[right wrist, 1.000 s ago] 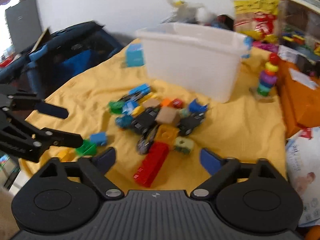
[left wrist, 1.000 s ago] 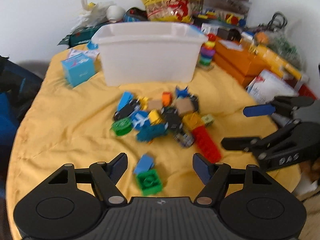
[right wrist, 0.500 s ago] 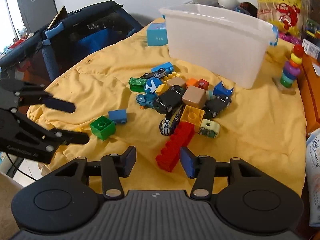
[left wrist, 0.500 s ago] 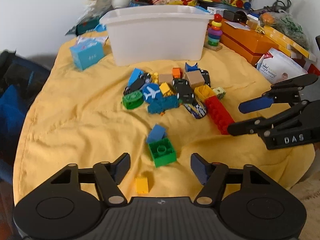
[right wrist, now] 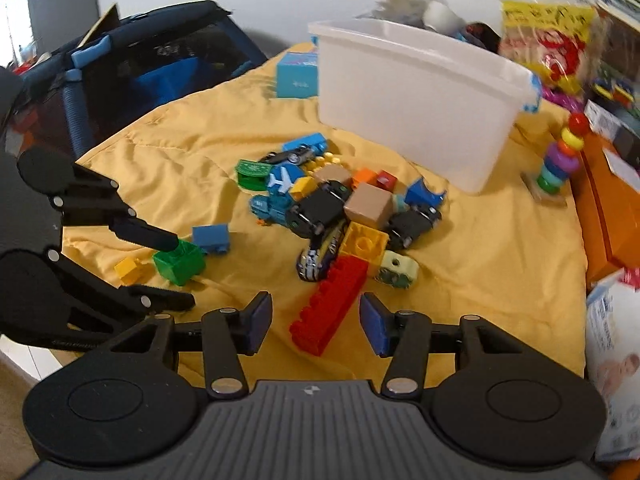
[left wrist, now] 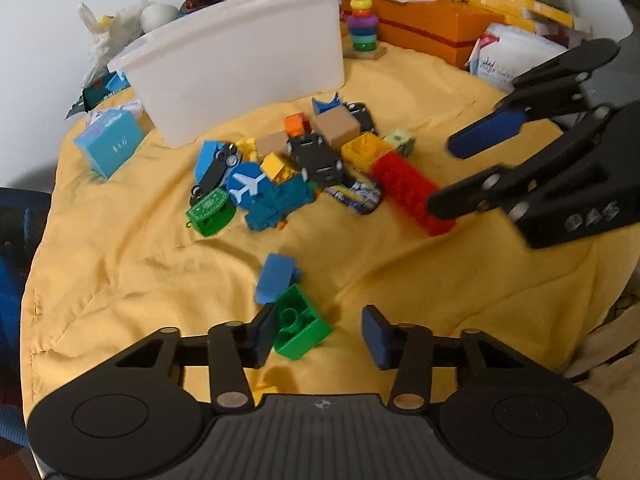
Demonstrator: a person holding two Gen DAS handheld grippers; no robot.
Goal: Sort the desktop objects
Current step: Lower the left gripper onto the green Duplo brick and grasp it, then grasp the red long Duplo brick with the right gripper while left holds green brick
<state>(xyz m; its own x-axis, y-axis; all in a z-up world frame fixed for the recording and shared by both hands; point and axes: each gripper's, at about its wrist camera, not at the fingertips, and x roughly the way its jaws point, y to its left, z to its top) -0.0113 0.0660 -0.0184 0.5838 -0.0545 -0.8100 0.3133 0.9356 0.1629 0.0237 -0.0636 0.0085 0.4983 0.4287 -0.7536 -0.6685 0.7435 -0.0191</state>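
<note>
A green square brick (left wrist: 301,328) lies on the yellow cloth between the fingers of my left gripper (left wrist: 320,334), which is open; the brick is close against the left finger. A blue brick (left wrist: 276,278) touches its far side. In the right wrist view the left gripper (right wrist: 180,272) straddles the green brick (right wrist: 180,262). A long red brick (right wrist: 332,308) lies with its near end between the open fingers of my right gripper (right wrist: 316,324). Behind it sits a pile of toy cars and blocks (right wrist: 340,208), and farther back a white bin (right wrist: 412,100).
A light blue box (left wrist: 110,144) stands left of the bin. A ring stacker (left wrist: 362,24) and orange boxes (left wrist: 432,28) crowd the back right. A small yellow brick (right wrist: 128,270) lies near the cloth's edge. A dark blue playpen (right wrist: 160,68) stands beyond the table's left side.
My left gripper moved forward until its fingers bracket the green brick, and narrowed a little. My right gripper came down over the red brick's near end; its fingers are closer together than a second ago.
</note>
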